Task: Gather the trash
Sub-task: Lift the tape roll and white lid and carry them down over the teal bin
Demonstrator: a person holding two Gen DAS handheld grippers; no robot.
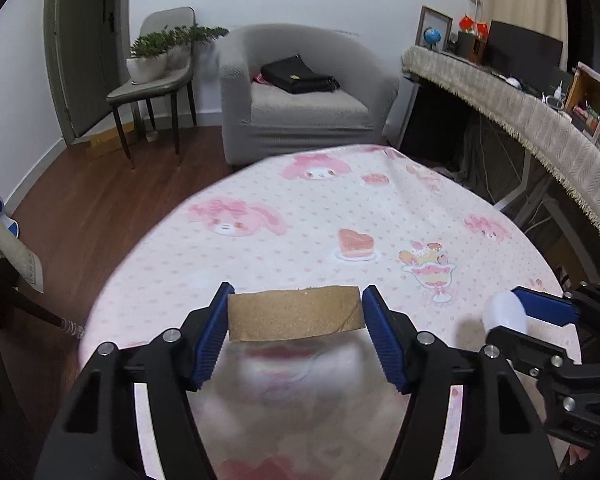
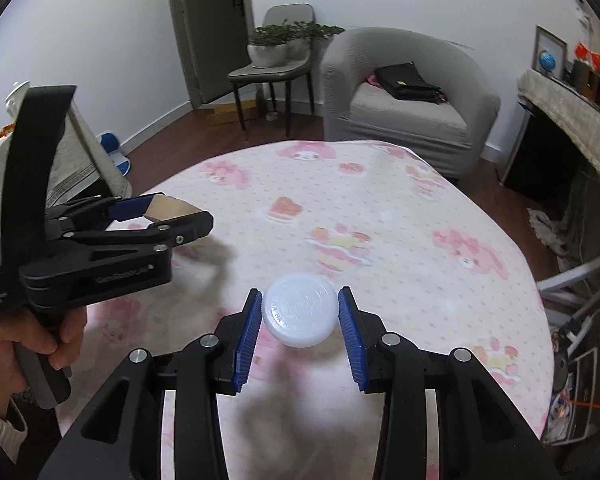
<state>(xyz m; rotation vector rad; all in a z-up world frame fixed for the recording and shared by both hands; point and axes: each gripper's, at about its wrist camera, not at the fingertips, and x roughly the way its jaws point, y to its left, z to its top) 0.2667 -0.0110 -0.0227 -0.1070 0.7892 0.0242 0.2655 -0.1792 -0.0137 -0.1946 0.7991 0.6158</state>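
Left gripper (image 1: pixel 296 314) clamps a brown cardboard ring (image 1: pixel 294 312); right gripper (image 2: pixel 299 316) clamps a white plastic cap (image 2: pixel 299 315). Both apparently lifted; disposal remains.

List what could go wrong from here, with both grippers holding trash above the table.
1. The left gripper pinches the flattened brown cardboard tube only by its ends; it may buckle and slip out.
2. The right gripper clamps the round white plastic lid by its smooth rim; a tilt could pop it loose onto the pink patterned tablecloth.
3. No bin shows in either view, so a long carry may be needed.
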